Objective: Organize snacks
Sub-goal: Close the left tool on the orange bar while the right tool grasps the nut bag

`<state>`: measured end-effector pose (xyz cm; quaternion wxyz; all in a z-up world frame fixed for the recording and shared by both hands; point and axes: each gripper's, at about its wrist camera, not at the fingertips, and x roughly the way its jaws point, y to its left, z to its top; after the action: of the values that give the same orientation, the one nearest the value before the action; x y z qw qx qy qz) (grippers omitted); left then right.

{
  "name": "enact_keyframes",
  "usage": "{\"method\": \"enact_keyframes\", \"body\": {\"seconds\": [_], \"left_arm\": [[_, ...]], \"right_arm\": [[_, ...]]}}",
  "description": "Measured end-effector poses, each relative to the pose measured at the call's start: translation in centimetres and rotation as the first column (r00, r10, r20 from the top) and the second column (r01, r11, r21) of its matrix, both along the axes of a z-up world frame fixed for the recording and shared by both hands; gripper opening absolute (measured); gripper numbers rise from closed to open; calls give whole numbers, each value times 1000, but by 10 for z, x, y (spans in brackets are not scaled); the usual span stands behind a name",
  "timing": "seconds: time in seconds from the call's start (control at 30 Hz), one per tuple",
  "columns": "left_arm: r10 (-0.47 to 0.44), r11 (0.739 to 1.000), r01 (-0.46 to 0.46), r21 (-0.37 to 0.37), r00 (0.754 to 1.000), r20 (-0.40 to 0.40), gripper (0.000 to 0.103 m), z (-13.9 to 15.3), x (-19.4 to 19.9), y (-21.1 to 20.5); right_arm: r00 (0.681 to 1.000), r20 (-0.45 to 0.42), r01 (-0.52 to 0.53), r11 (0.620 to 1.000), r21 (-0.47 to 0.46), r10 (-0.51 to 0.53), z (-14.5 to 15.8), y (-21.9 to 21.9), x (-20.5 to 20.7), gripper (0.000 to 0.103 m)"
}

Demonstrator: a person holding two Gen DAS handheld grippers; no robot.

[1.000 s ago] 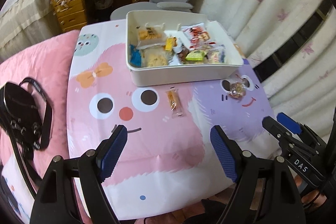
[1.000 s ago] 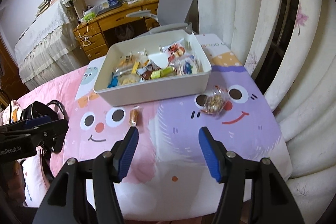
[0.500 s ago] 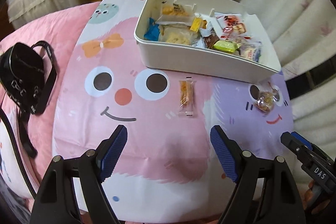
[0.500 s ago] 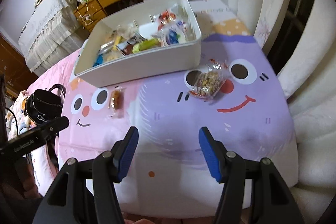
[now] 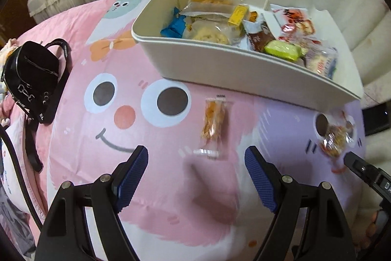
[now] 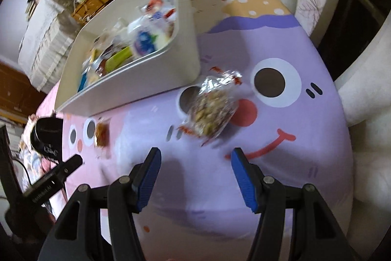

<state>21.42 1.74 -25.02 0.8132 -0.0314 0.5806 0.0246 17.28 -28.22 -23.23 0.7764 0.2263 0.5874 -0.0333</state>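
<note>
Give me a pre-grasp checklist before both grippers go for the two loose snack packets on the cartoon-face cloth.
1. Left gripper open and empty: ok.
2. Right gripper open and empty: ok.
3. Long clear packet of orange snacks lies flat on the pink part of the cartoon-face cloth, ahead of the left gripper, with nothing on it: ok.
4. Crinkly clear bag of mixed nuts lies on the purple part, ahead of the right gripper and apart from the box wall: ok.
5. White rectangular plastic box has room for both: cannot tell; it already holds many wrapped snacks.
6. Right wrist view sharp enough for alignment: not ok, blurred.
</note>
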Motion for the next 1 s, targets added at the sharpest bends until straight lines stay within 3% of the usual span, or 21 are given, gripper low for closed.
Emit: {"method": "enact_keyframes", "body": {"seconds": [0.33, 0.63, 0.7, 0.77, 0.9, 1.0], "left_arm": [[18, 998, -20, 53, 999, 30, 80, -23, 28, -6], [-9, 995, 6, 98, 1000, 30, 79, -36, 43, -17], [-11, 996, 9, 92, 999, 31, 75, -37, 44, -19], [-28, 997, 26, 78, 999, 24, 63, -40, 45, -21], [-46, 996, 45, 77, 999, 14, 56, -43, 43, -22], [-54, 997, 53, 63, 998, 12, 45, -44, 42, -23]], "right_arm": [[999, -3, 33, 998, 53, -33, -27, -19, 22, 59], [1000, -15, 14, 1000, 4, -14, -35, -13, 36, 59], [1000, -20, 1, 1000, -18, -1, -35, -10, 37, 59], [1000, -22, -5, 999, -32, 4, -34, -6, 38, 59], [999, -40, -29, 997, -72, 26, -33, 2, 42, 58], [998, -46, -43, 994, -97, 38, -32, 3, 43, 54]]}}
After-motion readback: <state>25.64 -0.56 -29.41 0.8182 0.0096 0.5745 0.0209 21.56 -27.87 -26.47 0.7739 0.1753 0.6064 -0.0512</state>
